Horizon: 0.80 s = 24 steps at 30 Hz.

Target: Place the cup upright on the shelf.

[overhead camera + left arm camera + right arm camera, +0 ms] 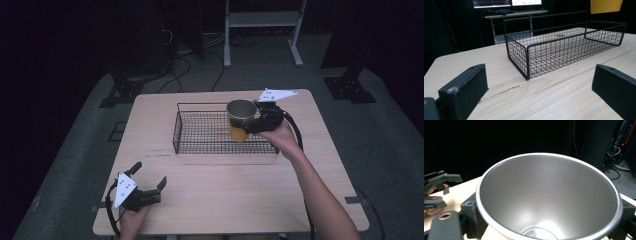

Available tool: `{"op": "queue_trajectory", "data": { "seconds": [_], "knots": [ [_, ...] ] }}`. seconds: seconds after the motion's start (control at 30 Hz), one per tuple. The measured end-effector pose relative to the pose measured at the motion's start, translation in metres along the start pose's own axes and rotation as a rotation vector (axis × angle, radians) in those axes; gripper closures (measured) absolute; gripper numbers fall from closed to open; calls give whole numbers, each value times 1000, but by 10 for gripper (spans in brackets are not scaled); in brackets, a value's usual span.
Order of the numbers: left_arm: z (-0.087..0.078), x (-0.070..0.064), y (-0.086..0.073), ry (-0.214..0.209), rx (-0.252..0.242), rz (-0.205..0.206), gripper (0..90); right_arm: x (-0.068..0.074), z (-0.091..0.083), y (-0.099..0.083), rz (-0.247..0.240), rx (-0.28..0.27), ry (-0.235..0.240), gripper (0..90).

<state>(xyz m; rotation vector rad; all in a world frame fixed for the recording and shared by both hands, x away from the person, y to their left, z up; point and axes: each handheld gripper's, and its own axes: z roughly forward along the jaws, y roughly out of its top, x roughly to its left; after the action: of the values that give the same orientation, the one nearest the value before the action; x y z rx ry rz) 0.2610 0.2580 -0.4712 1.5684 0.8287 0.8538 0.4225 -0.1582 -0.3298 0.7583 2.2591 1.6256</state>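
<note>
Yellow cup (240,120) with a bare metal inside, held upright above the right end of the wire basket (200,131), clear of the basket's mesh floor. Clamped at its upper wall by the right gripper (256,119), jaws closed against either side of the cup; hand behind it over the basket's right end. From the right gripper view, looking straight down into the cup (549,200): grey, matte interior, thin bright rim, black jaw parts pressed to the rim at left and right. From the left gripper view, just the cup's yellow base (606,6) hanging over the basket's far right end (604,32).

Basket black, rectangular, shallow, resting flat on the light wooden table (225,195), long side across the table, toward the far edge.

Left gripper (149,181) well apart from the basket, near the table's front left corner, resting low on the wood, jaws spread wide with nothing between them; in its own view both black jaws flank bare tabletop (544,100), pointing at the basket's near left corner. Seen again far off in the right gripper view (436,191), beyond the cup's rim.
</note>
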Motion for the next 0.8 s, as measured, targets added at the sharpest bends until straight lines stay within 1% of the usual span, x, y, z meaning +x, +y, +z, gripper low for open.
{"op": "queue_trajectory", "data": {
  "seconds": [0.03,0.07,0.1,0.13,0.2,0.23,0.27,0.33,0.37,0.53,0.57,0.67,0.8],
  "knots": [
    [0,0,0,-1,1,0,0,-3,2,1,-1,3,-8,125],
    [0,0,0,-1,1,0,0,-3,2,1,-1,3,-8,125],
    [0,0,0,-1,1,0,0,-7,4,2,0,6,-10,125],
    [0,0,0,-1,1,0,0,-7,4,2,0,6,-10,125],
    [0,0,0,-2,1,-1,0,-13,6,3,14,7,-6,125],
    [0,0,0,-2,1,-1,0,-13,6,3,14,7,-6,125],
    [0,0,0,-3,0,-2,0,-16,7,3,15,9,-10,125],
    [0,0,0,-3,-1,-2,0,-18,8,4,20,8,-9,125],
    [0,0,0,-3,-1,-2,0,-22,9,5,29,9,2,125],
    [0,1,0,-3,-2,-4,0,-26,12,5,19,-2,-7,125],
    [0,1,0,-3,-2,-4,0,-30,14,6,19,15,-5,124],
    [0,1,0,-2,-3,-7,0,-33,16,7,23,13,-8,125],
    [0,1,0,-3,-5,-8,0,-36,20,11,8,10,-5,124]
  ]
}}
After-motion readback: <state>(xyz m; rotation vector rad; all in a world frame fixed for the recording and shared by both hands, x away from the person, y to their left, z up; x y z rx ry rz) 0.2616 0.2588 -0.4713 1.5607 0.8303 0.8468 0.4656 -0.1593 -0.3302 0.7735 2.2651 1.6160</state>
